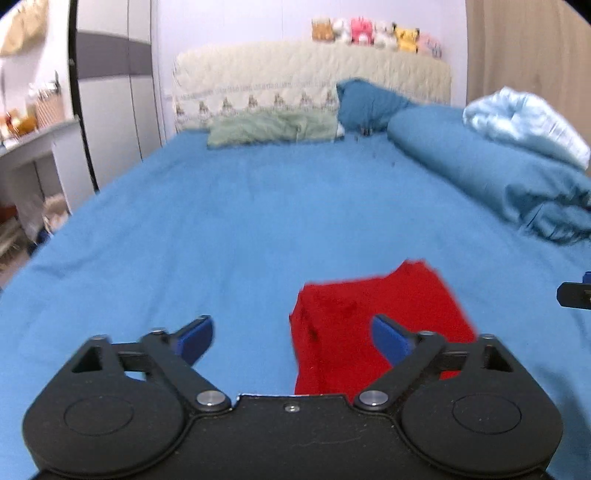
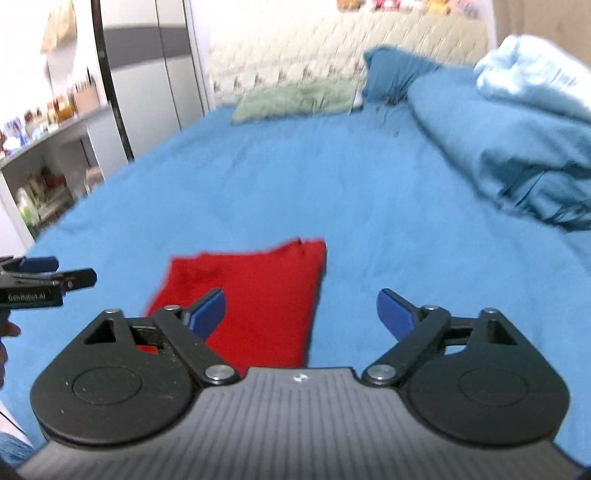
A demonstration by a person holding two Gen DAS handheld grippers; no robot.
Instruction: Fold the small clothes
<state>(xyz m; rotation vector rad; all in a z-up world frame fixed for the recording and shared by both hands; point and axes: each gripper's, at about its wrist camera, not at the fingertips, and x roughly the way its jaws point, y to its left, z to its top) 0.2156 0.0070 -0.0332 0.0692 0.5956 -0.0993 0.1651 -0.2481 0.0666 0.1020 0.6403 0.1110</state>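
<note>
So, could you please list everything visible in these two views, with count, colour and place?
Folded red cloth garment: one, red, lying on the near bed sheet.
Blue bed sheet: one, blue, covering the bed.
Rumpled blue duvet: one, blue, right side.
Pale blue quilt: one, on the duvet.
Fuzzy green pillow: one, at the headboard.
Cream quilted headboard: one, far end.
Plush toys: several, mixed colours, atop headboard.
Left gripper: one, black with blue pads, open, empty.
Right gripper: one, same, open, empty.
</note>
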